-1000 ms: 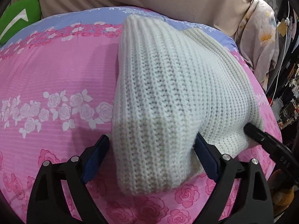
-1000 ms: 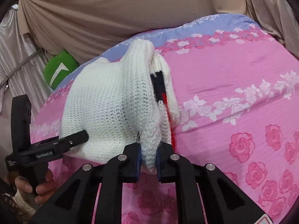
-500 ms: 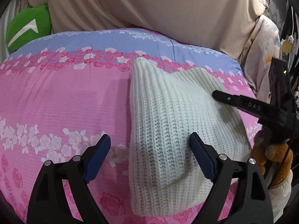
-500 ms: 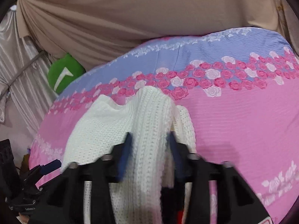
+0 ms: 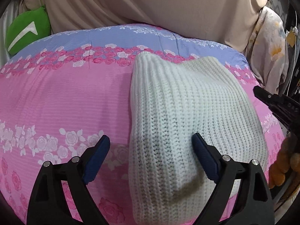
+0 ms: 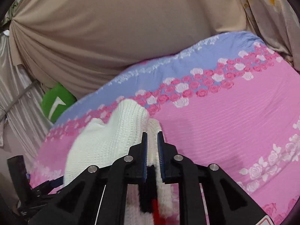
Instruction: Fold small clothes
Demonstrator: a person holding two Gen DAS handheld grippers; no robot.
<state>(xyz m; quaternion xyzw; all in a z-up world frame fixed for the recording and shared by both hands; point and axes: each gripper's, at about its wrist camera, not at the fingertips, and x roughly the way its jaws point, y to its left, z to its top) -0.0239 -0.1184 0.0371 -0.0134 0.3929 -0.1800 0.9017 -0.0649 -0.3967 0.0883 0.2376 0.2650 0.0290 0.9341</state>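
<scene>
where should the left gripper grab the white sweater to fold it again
Take the sweater by its near folded edge, coming in low from the near side. That edge lies thick and rounded between the open left gripper fingers, so they could likely close across it and carry it toward the far end.

The left wrist view looks forward between the left gripper (image 5: 150, 155), low and close over the sweater (image 5: 187, 123) on the bed (image 5: 65, 97), facing the curtain (image 5: 150, 3) beyond the sweater. The right wrist view looks along the right gripper (image 6: 152, 142), just above the sweater's (image 6: 105, 142) right edge, tilted, facing the same curtain (image 6: 121, 28). Both share the sweater, the bed (image 6: 234, 121), the curtain and the green cushion (image 5: 26, 31) (image 6: 56, 101) left of the sweater.
</scene>
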